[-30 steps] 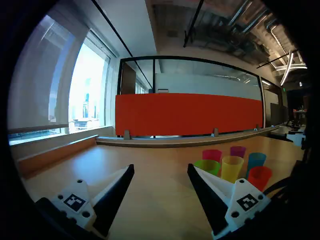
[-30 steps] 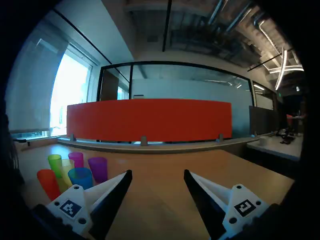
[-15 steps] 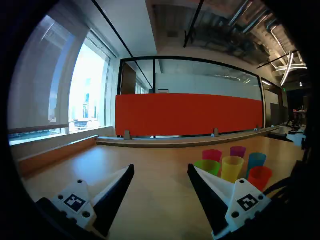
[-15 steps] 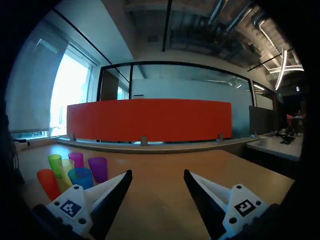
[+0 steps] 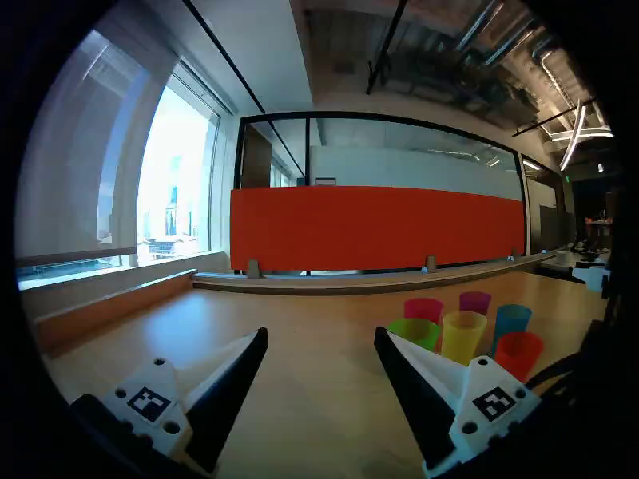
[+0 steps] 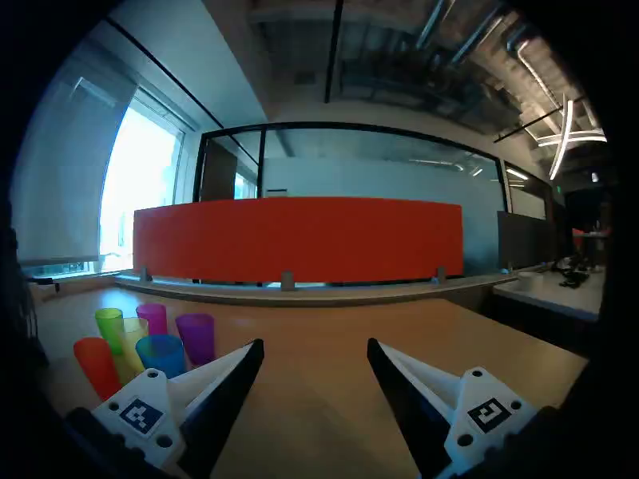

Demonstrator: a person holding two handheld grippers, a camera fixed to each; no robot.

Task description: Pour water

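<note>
Left gripper (image 5: 320,332): white-and-black fingers spread wide, nothing between them, touching nothing; bare light wooden table top (image 5: 319,415) shows through the gap. Right gripper (image 6: 315,344): likewise wide apart and empty, over the same table. Target: cluster of six translucent plastic tumblers, upright and packed close together, well on the near side of the long red-orange divider panel (image 5: 375,227) that runs along the table's far edge. In the left gripper view they sit below the panel's right end, partly behind the right finger: lime green (image 5: 415,330), yellow (image 5: 463,335), orange-red (image 5: 519,353), with pink (image 5: 423,308), purple (image 5: 475,302) and blue (image 5: 512,318) nearer the panel. In the right gripper view the cluster (image 6: 161,351) lies below the panel's left end. Cannot tell which cup holds water, if any. Judgement: thin, light, smooth-walled cups; stiff enough for a grip but likely to flex or slip if squeezed hard, and easy to knock over given the tight packing. Best taken across mid-wall, from an outer cup such as the orange-red or yellow.
</note>
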